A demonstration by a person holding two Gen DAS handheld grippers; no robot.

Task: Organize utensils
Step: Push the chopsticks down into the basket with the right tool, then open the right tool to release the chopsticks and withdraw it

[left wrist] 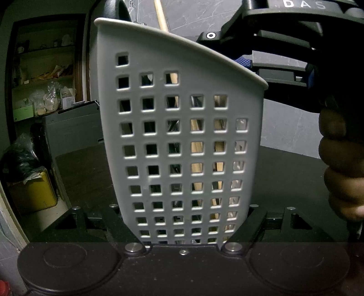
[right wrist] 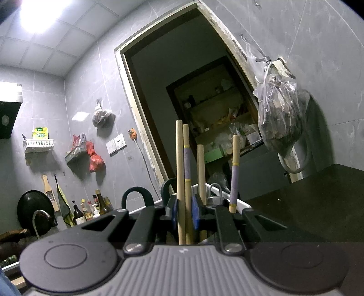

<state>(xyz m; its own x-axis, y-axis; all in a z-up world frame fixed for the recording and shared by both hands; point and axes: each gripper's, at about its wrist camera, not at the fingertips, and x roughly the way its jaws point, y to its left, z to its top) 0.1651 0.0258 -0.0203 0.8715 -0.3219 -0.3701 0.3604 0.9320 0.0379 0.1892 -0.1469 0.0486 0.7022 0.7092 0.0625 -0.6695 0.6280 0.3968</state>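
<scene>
A white perforated utensil holder (left wrist: 182, 136) fills the left wrist view, and my left gripper (left wrist: 184, 218) is shut on its lower sides. Wooden chopsticks show through its holes, and one chopstick (left wrist: 161, 16) sticks out above the rim. In the right wrist view my right gripper (right wrist: 184, 211) is shut on a pair of chopsticks (right wrist: 182, 170) that stand upright between its blue pads (right wrist: 195, 214), over the holder's rim (right wrist: 243, 203). Two more chopsticks (right wrist: 235, 170) stand in the holder. A person's hand (left wrist: 336, 159) holds the right gripper beside the holder.
Dark-handled tools (right wrist: 136, 193) and a metal loop (right wrist: 215, 189) also stand in the holder. It rests on a dark countertop (left wrist: 284, 170). Behind are a doorway with shelves (right wrist: 216, 113), a hanging plastic bag (right wrist: 279, 113), bottles (right wrist: 91, 207) and a tap (right wrist: 38, 218).
</scene>
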